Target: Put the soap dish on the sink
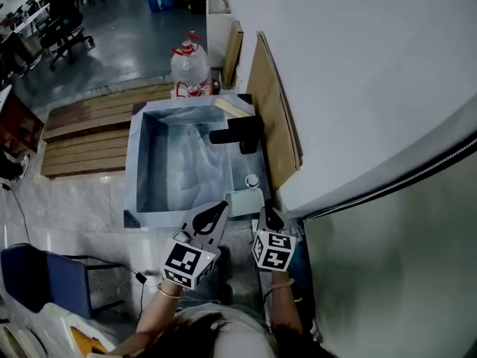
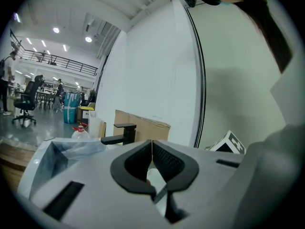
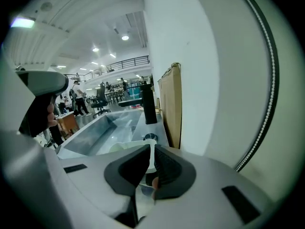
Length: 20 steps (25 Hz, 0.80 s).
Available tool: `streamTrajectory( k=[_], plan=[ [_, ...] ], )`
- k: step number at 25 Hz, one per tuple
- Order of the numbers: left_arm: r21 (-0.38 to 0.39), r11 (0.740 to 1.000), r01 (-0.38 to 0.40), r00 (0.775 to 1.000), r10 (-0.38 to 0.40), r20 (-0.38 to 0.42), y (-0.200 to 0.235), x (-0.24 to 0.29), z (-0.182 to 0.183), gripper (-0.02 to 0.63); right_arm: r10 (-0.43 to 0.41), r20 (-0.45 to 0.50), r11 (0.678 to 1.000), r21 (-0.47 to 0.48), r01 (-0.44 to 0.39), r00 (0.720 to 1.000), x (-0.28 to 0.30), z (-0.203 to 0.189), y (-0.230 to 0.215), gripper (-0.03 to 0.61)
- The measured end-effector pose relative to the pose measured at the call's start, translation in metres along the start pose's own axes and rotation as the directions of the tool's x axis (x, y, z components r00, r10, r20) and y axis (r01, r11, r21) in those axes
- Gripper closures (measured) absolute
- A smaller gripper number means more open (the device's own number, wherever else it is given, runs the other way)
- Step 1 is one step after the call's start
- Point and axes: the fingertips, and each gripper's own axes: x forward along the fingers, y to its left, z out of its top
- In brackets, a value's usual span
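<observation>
A pale soap dish (image 1: 244, 202) rests on the near right corner of the grey sink (image 1: 133, 171), in front of the black faucet (image 1: 238, 134). My right gripper (image 1: 266, 212) is at the dish's right end, and in the right gripper view (image 3: 152, 150) it is shut on the dish's thin white rim (image 3: 125, 147). My left gripper (image 1: 220, 208) sits just off the dish's left end. Its jaws (image 2: 152, 145) are shut, with nothing clearly between the pads. The faucet (image 2: 121, 133) stands beyond them.
A round fitting (image 1: 253, 180) sits on the sink ledge between dish and faucet. Cardboard sheets (image 1: 272, 118) lean on the white wall at right. A water bottle (image 1: 191, 69) stands behind the sink, wooden pallets (image 1: 89, 136) lie to its left, and a blue chair (image 1: 45, 278) stands near left.
</observation>
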Motion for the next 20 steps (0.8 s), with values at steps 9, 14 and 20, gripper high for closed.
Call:
streamTrajectory(
  k=[9, 14, 20],
  plan=[
    [0.018, 0.999, -0.031, 0.999, 0.030, 0.031, -0.017, -0.032, 0.008, 0.604, 0.027, 0.066, 1.000, -0.008, -0.026, 0.997, -0.037, 0.011, 0.014, 0.540],
    [0.033, 0.999, -0.041, 0.998, 0.039, 0.050, -0.027, -0.046, 0.012, 0.604, 0.045, 0.100, 0.999, -0.008, -0.044, 0.994, -0.057, 0.014, 0.020, 0.543],
    [0.037, 0.998, -0.045, 0.996, 0.042, 0.079, -0.044, -0.067, 0.020, 0.604, 0.069, 0.157, 0.998, -0.007, -0.069, 0.985, -0.090, 0.021, 0.027, 0.549]
  ],
)
